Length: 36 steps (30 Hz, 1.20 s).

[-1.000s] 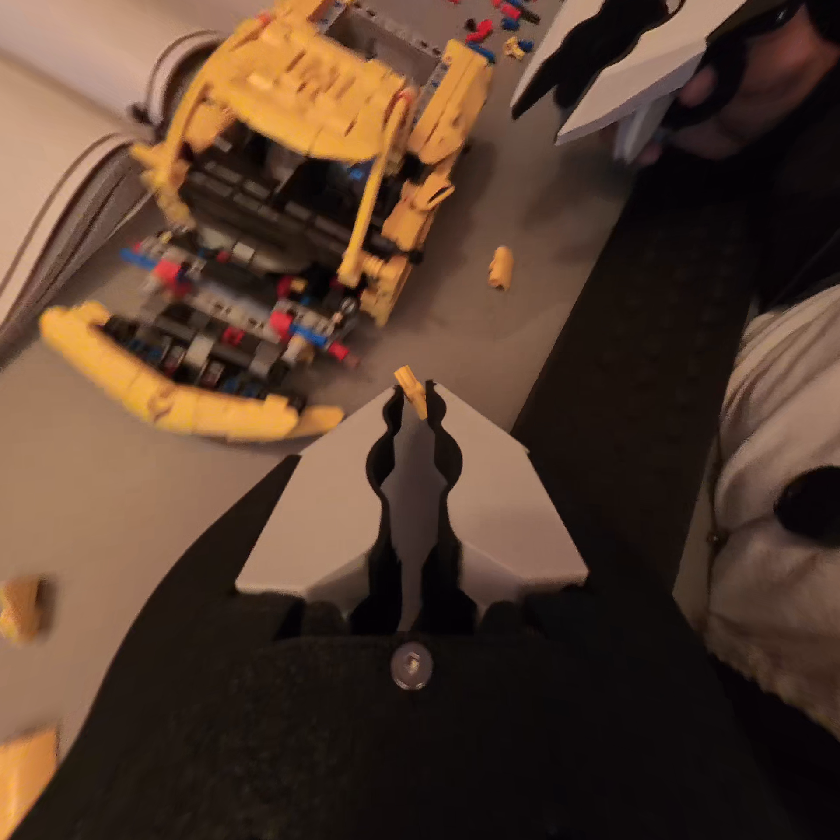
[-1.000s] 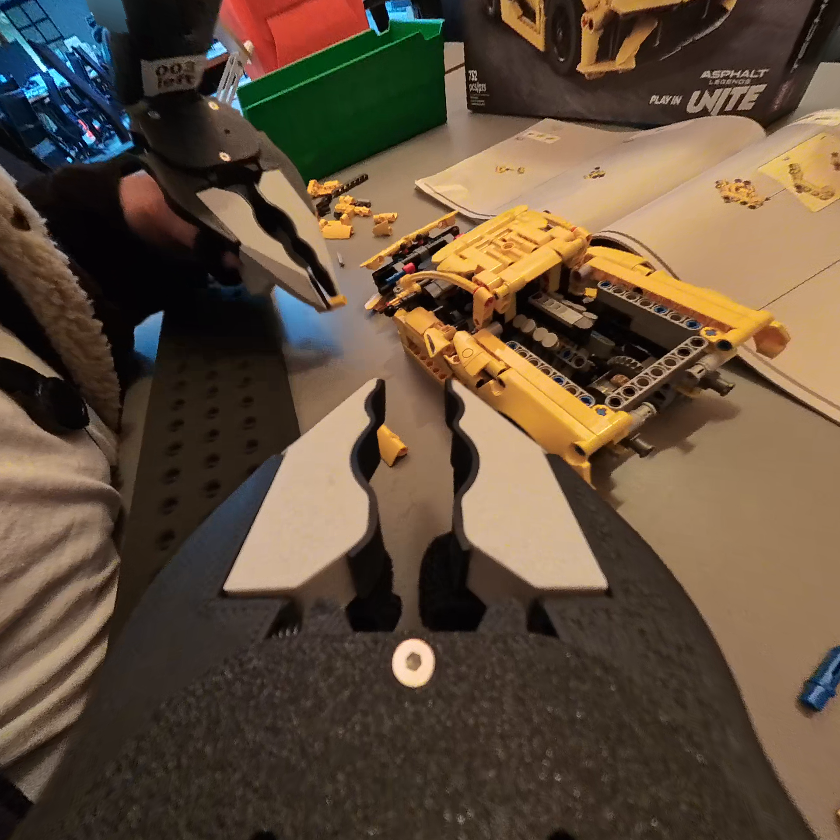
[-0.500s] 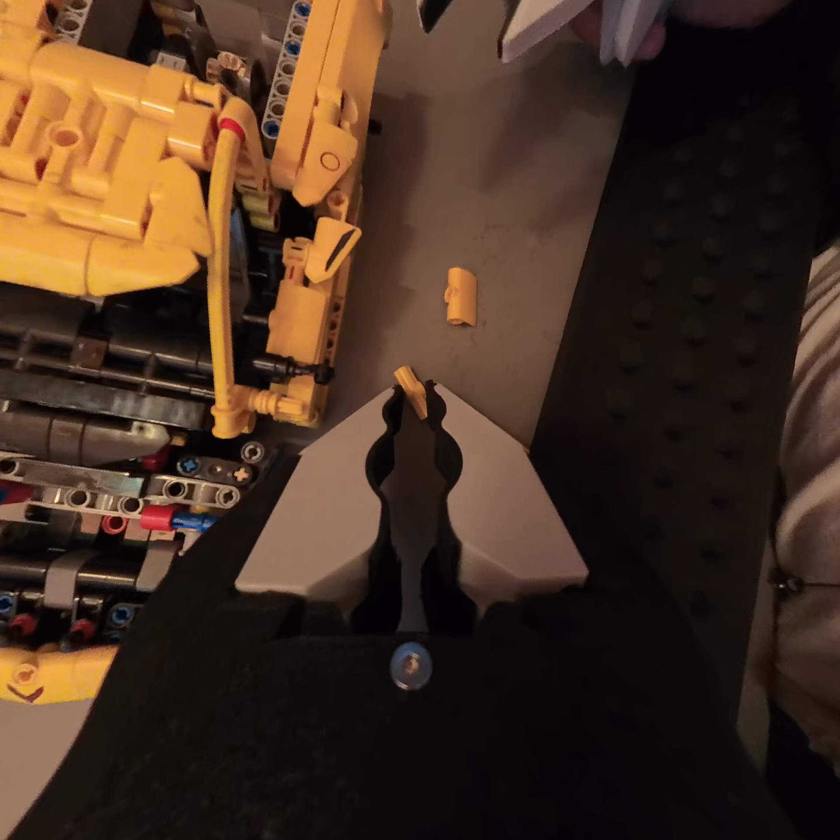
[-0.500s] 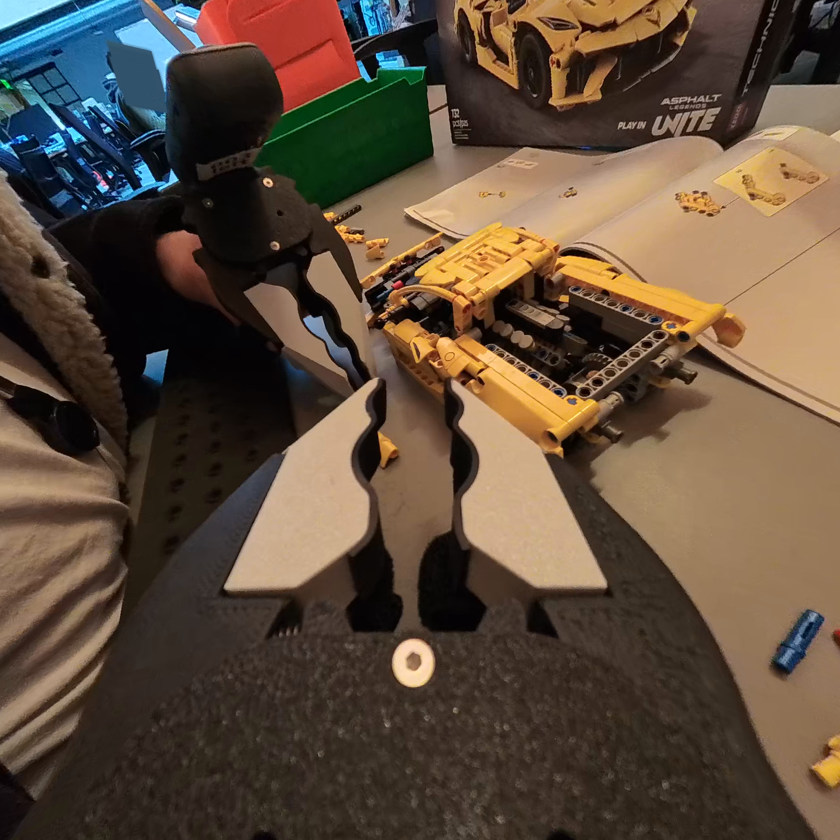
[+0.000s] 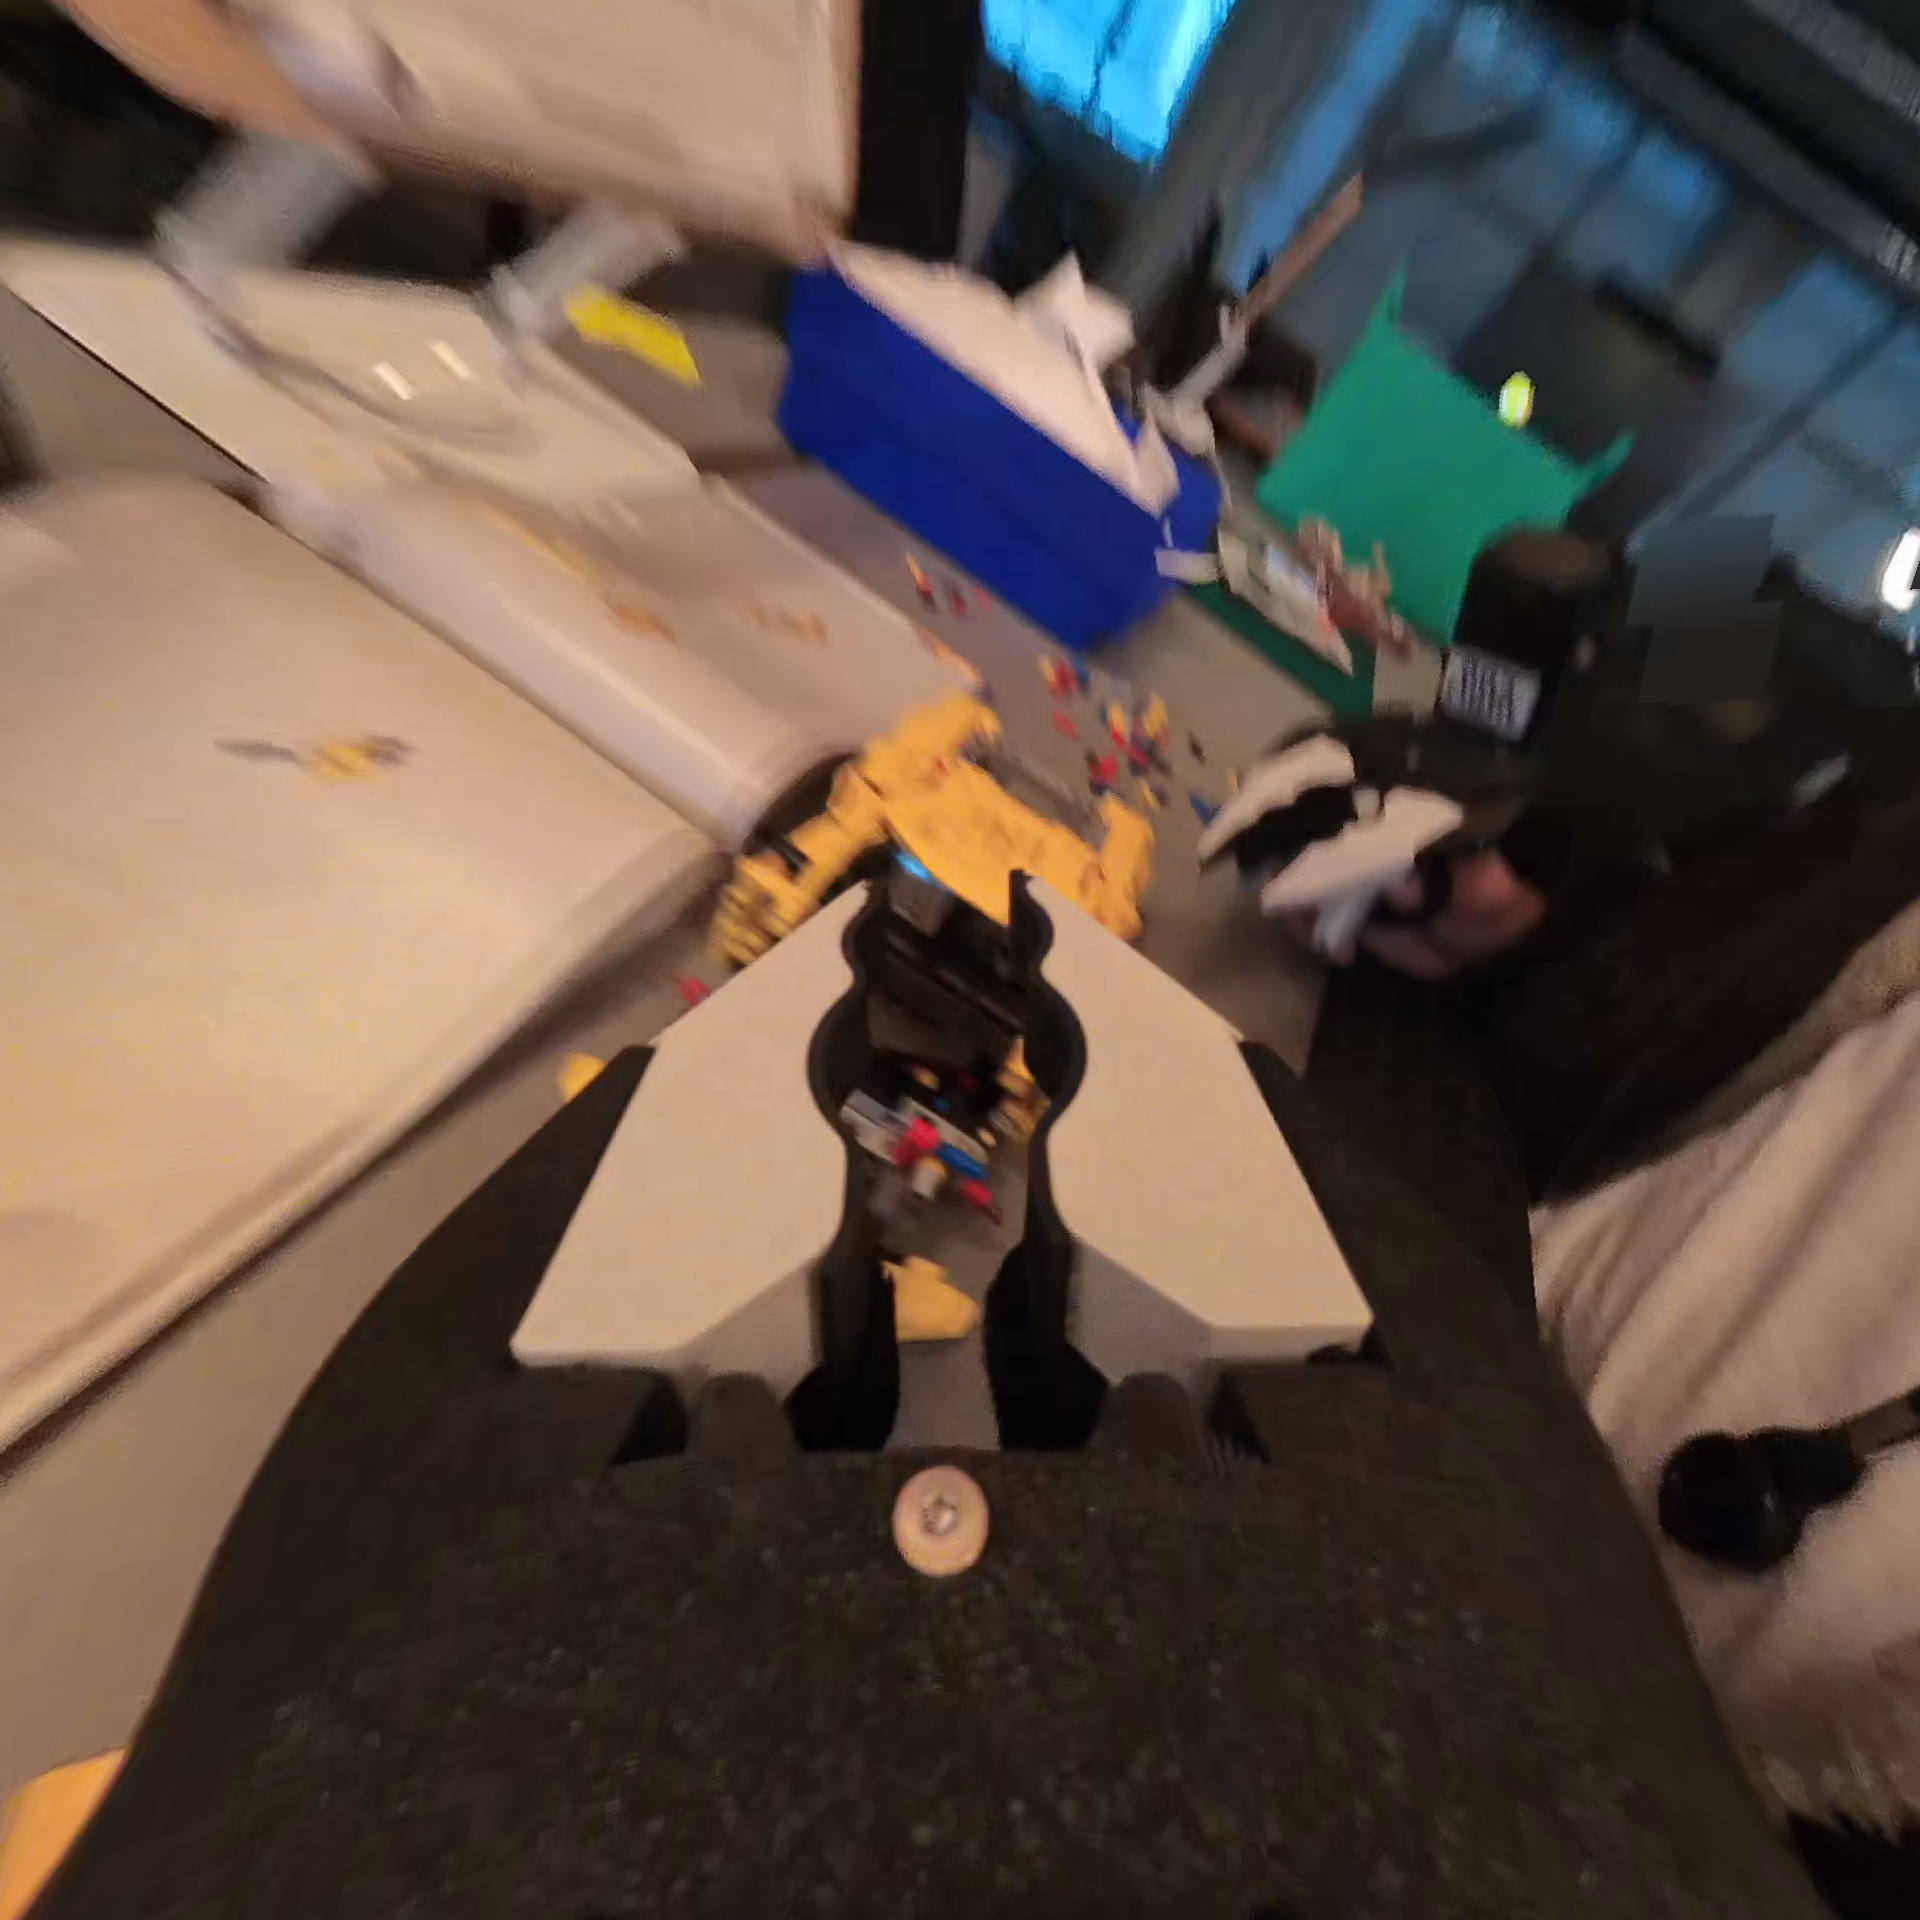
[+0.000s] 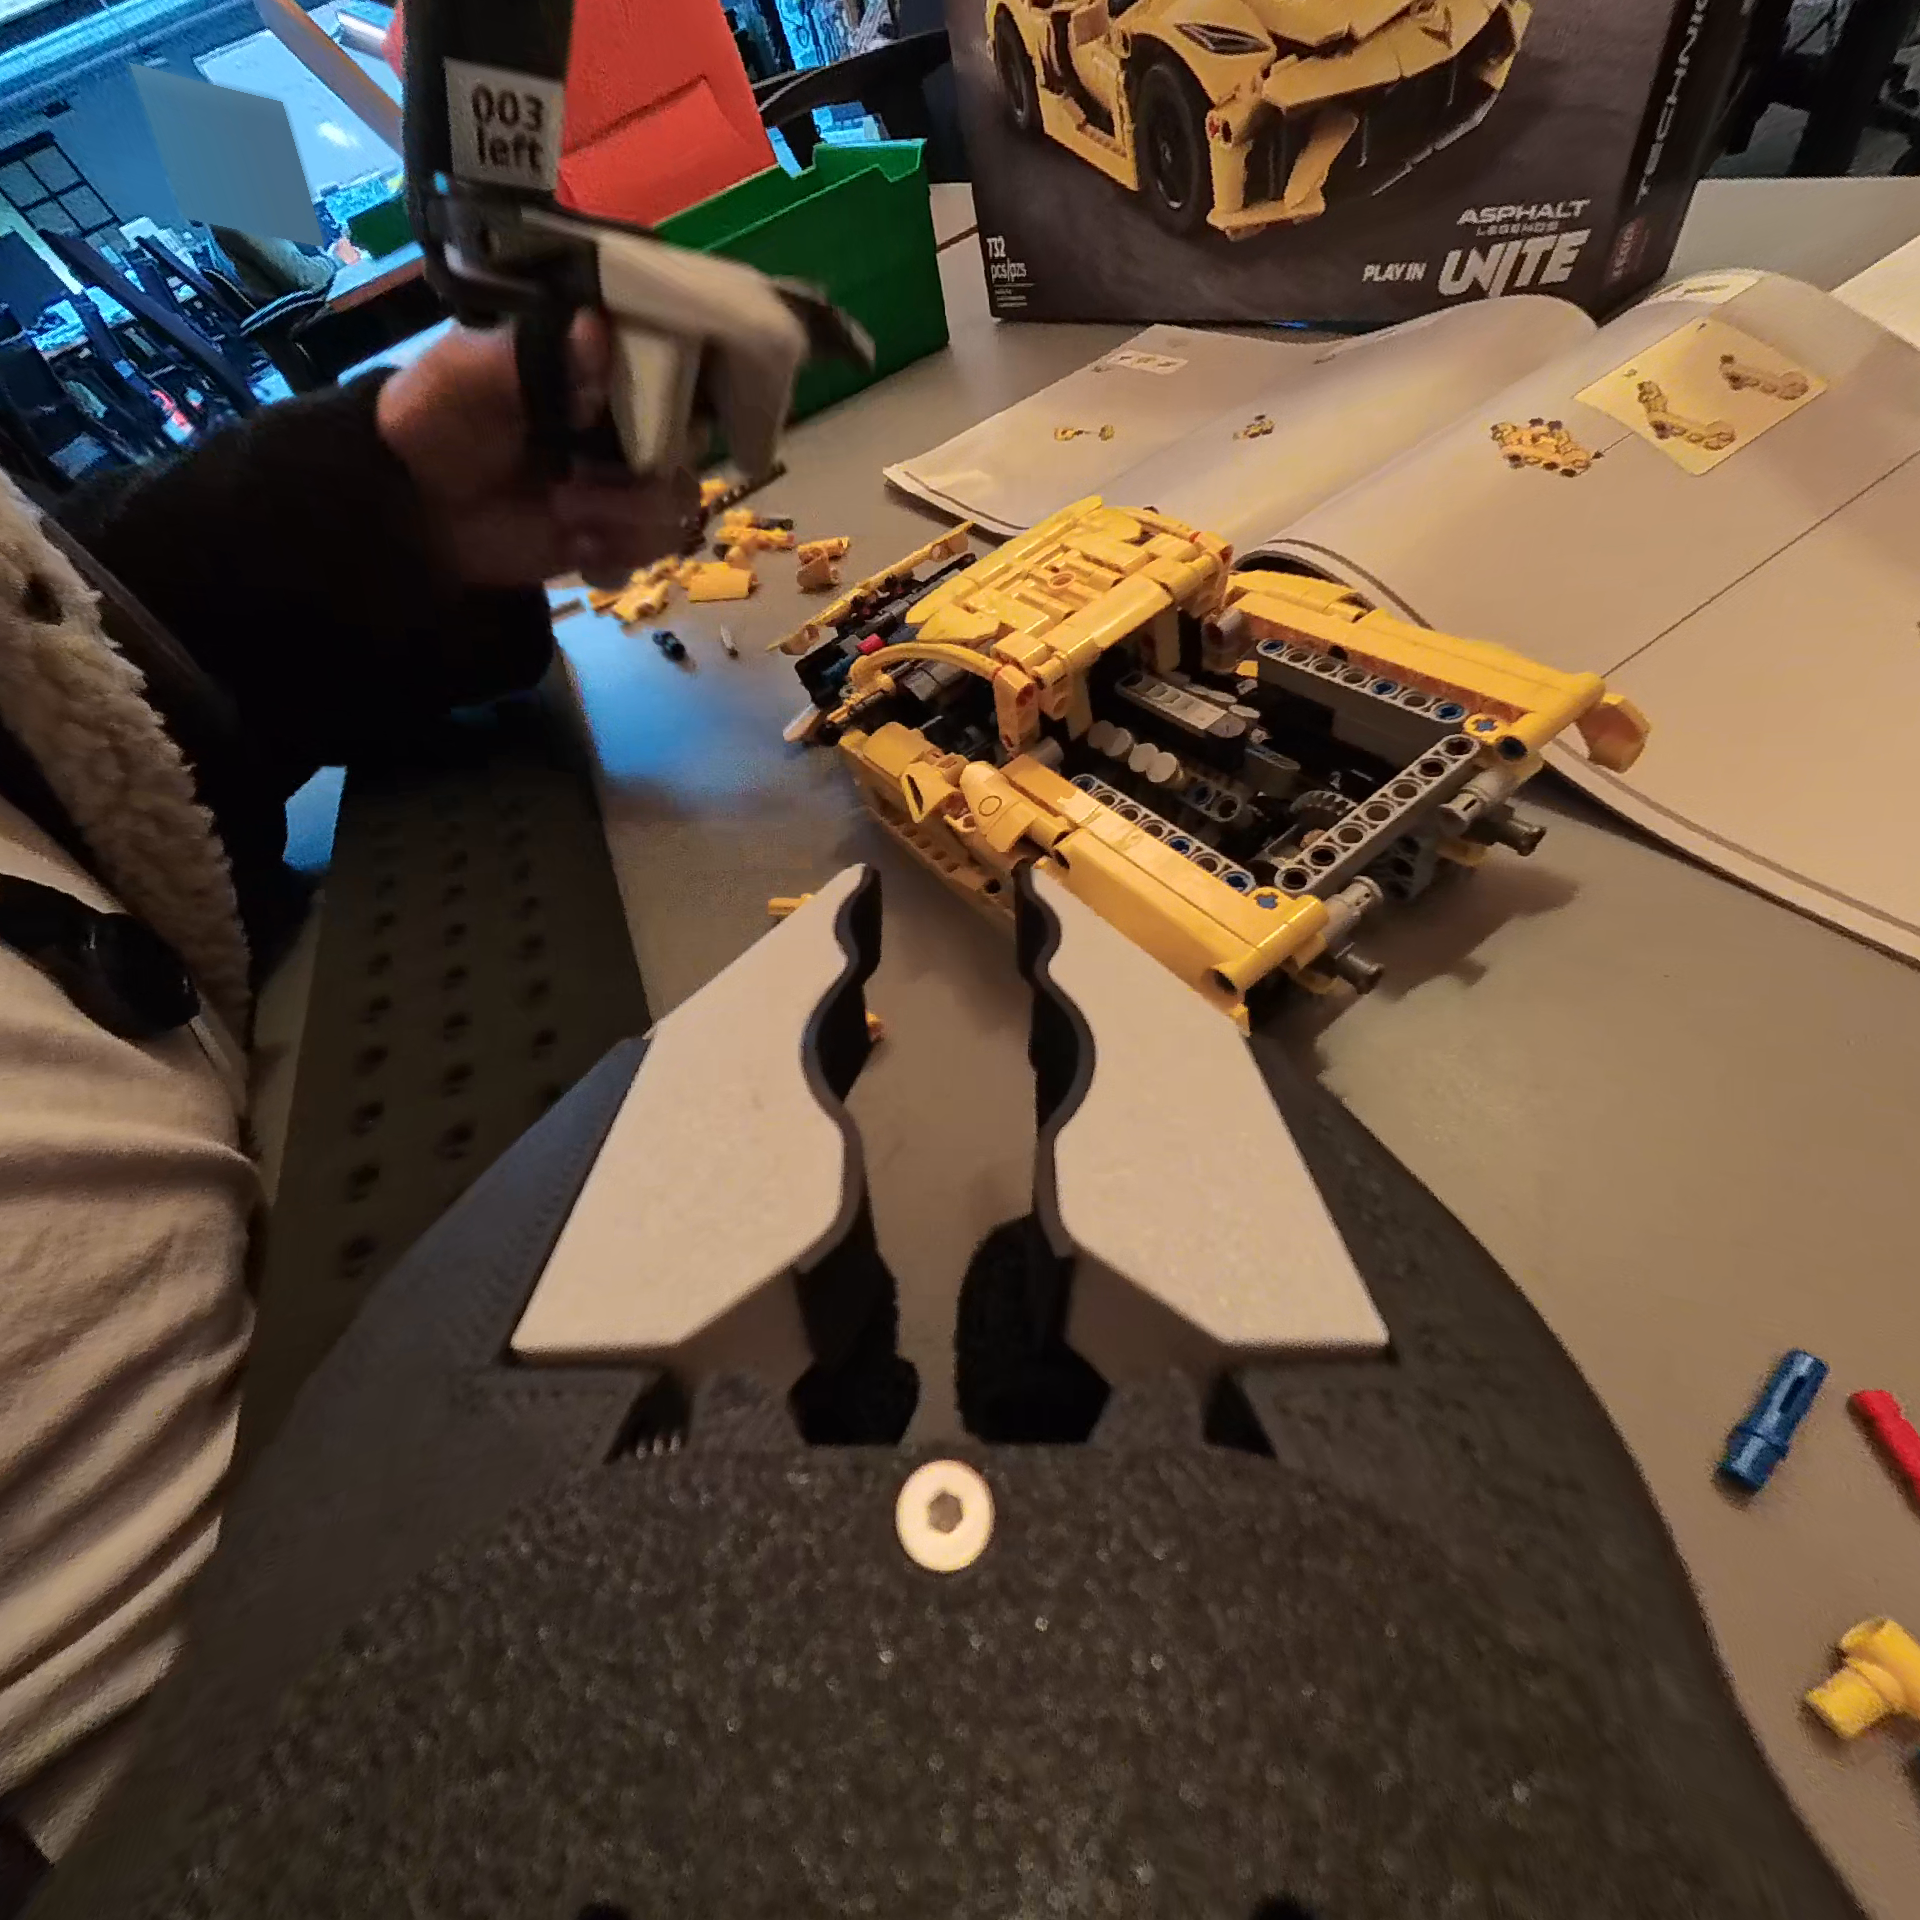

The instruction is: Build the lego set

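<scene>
Grey table [image 6: 1558,1091]: yellow car [image 6: 1164,748]; both tongs empty, parted.

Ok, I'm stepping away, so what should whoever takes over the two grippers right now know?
Left gripper: open, empty, raised off the table.
Right gripper: open, empty, low beside the part-built yellow lego car.
A small yellow piece lies on the grey table by its left finger; more loose yellow pieces farther left.
Done: chassis, some body panels. Left: wheels, more panels; open paper instruction booklet behind the car.
</scene>
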{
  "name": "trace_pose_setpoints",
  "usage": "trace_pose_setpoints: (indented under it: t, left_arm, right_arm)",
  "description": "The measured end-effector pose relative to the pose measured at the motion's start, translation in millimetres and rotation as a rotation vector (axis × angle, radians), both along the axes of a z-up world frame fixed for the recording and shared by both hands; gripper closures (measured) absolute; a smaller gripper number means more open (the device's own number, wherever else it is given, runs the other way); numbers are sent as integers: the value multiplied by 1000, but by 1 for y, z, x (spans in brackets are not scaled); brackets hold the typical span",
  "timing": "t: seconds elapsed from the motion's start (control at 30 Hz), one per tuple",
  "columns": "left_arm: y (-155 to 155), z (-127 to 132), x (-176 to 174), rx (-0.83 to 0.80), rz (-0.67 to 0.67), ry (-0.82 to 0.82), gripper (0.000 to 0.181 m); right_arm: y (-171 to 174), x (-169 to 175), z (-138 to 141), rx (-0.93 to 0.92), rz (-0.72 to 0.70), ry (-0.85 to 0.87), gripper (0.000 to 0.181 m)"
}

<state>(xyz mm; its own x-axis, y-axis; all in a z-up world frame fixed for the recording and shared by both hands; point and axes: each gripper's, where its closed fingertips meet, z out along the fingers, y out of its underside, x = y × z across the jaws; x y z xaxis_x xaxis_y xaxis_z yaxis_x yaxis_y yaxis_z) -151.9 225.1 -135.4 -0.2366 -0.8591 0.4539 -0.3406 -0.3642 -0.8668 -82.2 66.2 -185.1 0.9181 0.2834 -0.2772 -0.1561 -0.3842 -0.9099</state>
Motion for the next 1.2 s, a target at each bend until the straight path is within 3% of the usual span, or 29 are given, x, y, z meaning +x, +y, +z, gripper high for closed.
trace_pose_setpoints:
  t: [0.1,0.2,0.3,0.47,0.57,0.7,0.87,1.1,1.2]
  left_arm:
    - [73,12,-9,23,226,-83,158]
    - [155,-28,-30,120,574,72,159]
    - [182,-44,-49,143,728,122,159]
    - [182,-41,-49,265,755,129,158]
    - [174,-40,-40,284,711,126,158]
    - [171,-43,-38,294,696,128,158]
    - [174,-42,-42,271,715,111,158]
    - [170,-46,-38,249,689,123,158]
    - [168,-47,-36,261,680,131,158]
  right_arm:
    - [0,1,0,-1,-9,-7,157]
    - [-1,17,3,9,-63,-66,156]
    - [-25,65,-2,-114,-202,-197,155]
    - [-97,140,-8,-351,-371,-287,155]
    - [-128,160,-21,-460,-386,-331,158]
    - [-132,157,-37,-477,-322,-255,155]
    - [-132,138,-56,-534,-192,-297,155]
    - [-147,146,-55,-555,-233,-397,156]
    - [-153,147,-58,-572,-258,-317,158]
